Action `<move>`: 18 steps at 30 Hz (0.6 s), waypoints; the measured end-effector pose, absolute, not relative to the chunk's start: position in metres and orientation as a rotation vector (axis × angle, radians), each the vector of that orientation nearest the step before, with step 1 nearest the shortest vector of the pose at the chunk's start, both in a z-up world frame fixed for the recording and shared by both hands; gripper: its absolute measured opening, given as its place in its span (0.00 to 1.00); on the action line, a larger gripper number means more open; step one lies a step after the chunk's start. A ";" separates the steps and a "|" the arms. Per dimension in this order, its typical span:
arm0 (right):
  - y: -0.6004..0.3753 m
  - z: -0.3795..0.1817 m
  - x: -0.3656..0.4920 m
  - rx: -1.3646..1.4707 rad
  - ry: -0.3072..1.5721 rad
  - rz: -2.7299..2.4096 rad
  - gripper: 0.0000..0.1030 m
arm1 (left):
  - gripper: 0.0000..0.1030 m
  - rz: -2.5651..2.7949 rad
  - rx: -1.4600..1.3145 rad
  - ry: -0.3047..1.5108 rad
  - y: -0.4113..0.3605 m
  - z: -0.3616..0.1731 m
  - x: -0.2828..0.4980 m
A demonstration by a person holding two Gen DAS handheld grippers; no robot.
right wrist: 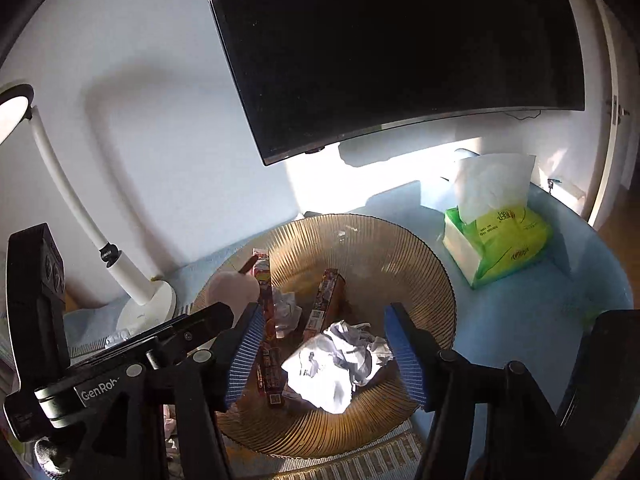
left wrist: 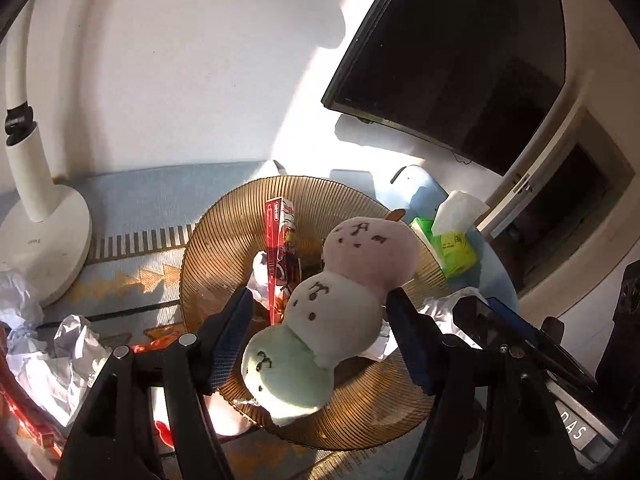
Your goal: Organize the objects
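A plush dango toy (left wrist: pixel 336 304) with pink, white and green balls lies tilted over the amber ribbed glass bowl (left wrist: pixel 208 240). My left gripper (left wrist: pixel 320 332) is open, its fingers on either side of the plush and apart from it. The bowl (right wrist: pixel 420 264) also holds red snack boxes (right wrist: pixel 326 304) and crumpled white paper (right wrist: pixel 340 360). My right gripper (right wrist: pixel 324 348) is open and empty above the paper. The pink end of the plush (right wrist: pixel 234 290) shows at the bowl's left in the right wrist view.
A white desk lamp (left wrist: pixel 44 216) stands at the left. A green tissue pack (right wrist: pixel 500 236) sits at the right on the blue cloth. A dark monitor (right wrist: pixel 400 48) hangs behind. Crumpled paper (left wrist: pixel 52 356) lies left of the bowl.
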State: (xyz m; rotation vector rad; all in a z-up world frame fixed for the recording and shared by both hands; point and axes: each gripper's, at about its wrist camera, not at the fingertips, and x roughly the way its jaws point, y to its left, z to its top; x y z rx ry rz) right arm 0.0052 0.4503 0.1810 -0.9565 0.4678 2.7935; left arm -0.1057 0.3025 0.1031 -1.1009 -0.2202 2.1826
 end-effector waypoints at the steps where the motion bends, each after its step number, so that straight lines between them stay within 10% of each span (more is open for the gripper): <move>1: 0.451 0.181 0.007 -0.954 0.481 2.798 0.60 | 0.65 2.173 -1.108 -0.228 0.300 0.102 -0.106; 18: 0.339 0.183 0.074 -1.007 0.299 2.983 0.76 | 0.68 2.569 -0.909 -0.040 0.195 0.148 0.002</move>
